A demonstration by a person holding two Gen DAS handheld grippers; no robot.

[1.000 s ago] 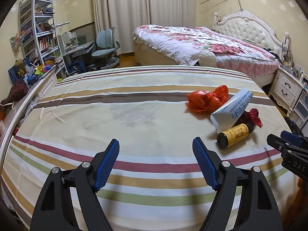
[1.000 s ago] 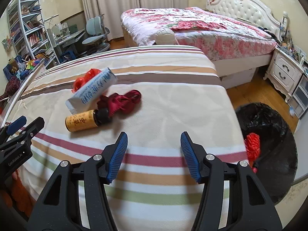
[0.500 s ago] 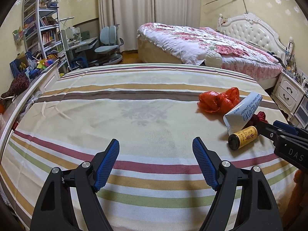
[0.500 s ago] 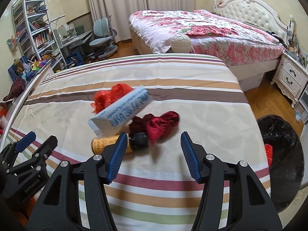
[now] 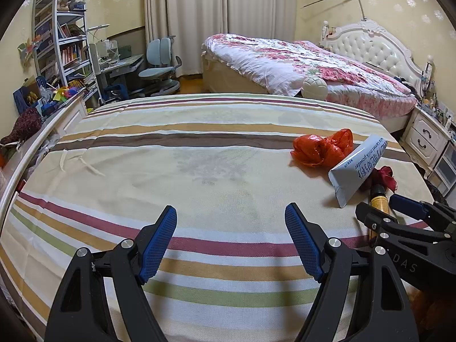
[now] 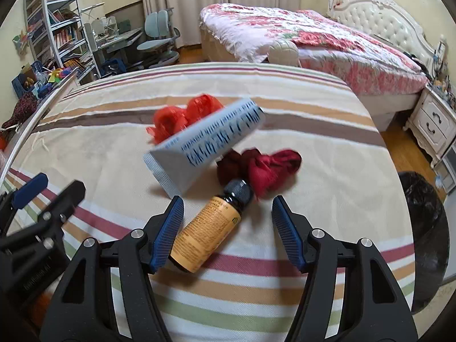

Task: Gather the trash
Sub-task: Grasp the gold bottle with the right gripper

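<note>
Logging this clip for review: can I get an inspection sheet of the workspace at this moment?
Surface: striped sheet on a bed, flat, mostly bare.
Job's things: yellow bottle with black cap, lying on its side; blue-white tube tilted, its upper end over the orange bag; dark red cloth by the bottle's cap; black-lined bin on the floor beside the bed.
Clutter: nothing seen on the sheet besides these.
Grippers: left gripper open, over bare sheet; right gripper jaws opening, bottle between them, pads not pressing it.
Cables: nothing seen.
Surroundings: floral bed, shelves, desk chair, nightstand.
</note>
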